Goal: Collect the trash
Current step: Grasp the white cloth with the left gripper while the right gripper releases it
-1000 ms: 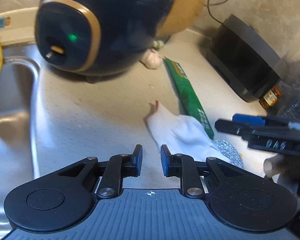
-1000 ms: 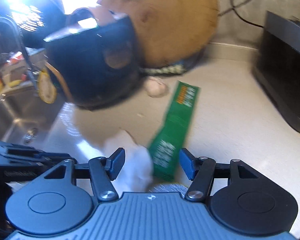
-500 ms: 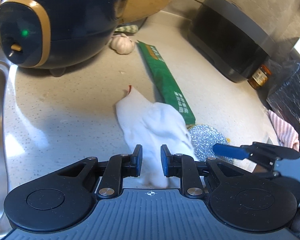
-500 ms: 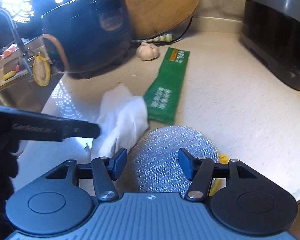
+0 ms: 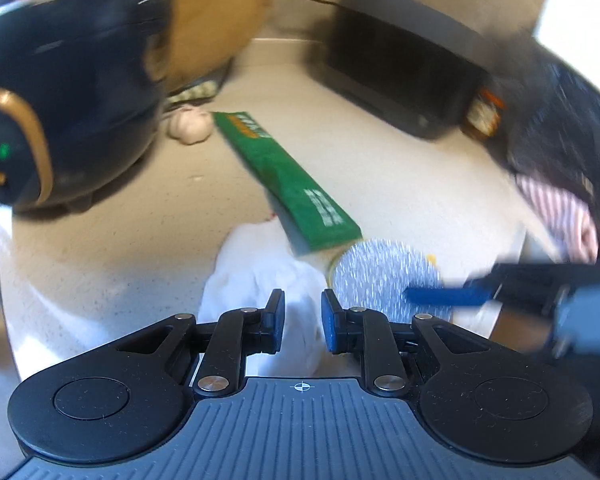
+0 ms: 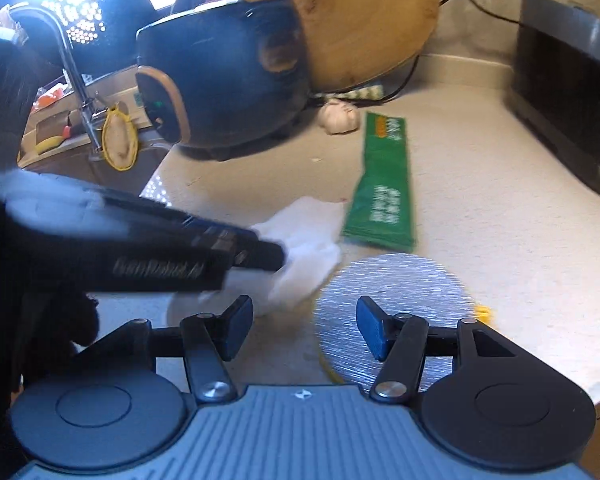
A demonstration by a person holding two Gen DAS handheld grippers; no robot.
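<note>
A crumpled white tissue lies on the counter; it also shows in the right wrist view. Beside it lie a long green wrapper and a round silver foil lid. My left gripper is over the tissue, its jaws a narrow gap apart with the tissue between the fingertips. My right gripper is open above the foil lid's left edge. The left gripper's finger reaches onto the tissue in the right wrist view.
A dark blue rice cooker stands at the back left by a wooden board. A garlic bulb lies behind the wrapper. A black appliance stands at the back right. A sink is at the left.
My left gripper has moved forward and right over the tissue. My right gripper has drawn back, so the foil lid now sits between its fingers.
</note>
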